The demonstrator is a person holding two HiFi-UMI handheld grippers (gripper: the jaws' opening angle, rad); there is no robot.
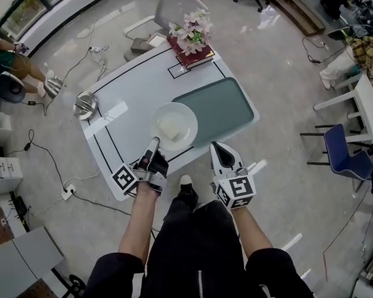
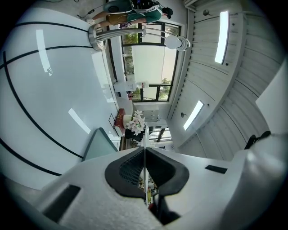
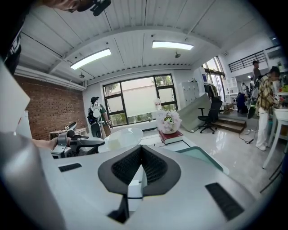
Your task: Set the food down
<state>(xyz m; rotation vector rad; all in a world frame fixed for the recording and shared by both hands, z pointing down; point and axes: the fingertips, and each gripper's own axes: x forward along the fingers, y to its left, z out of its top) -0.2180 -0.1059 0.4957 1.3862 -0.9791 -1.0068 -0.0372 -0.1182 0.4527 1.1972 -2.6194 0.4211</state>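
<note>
Head view, mid-task: L gripper clenched on the near rim of the plate, w/ the food block riding on it at the table's near edge, just beside the green mat. R gripper hangs off that near edge, jaws closed on nothing. I can't tell if the plate is resting yet. Risks as I judge them: a one-sided pinch lets the plate tip and the food slide; letting go this close to the edge could send it off the table.
</note>
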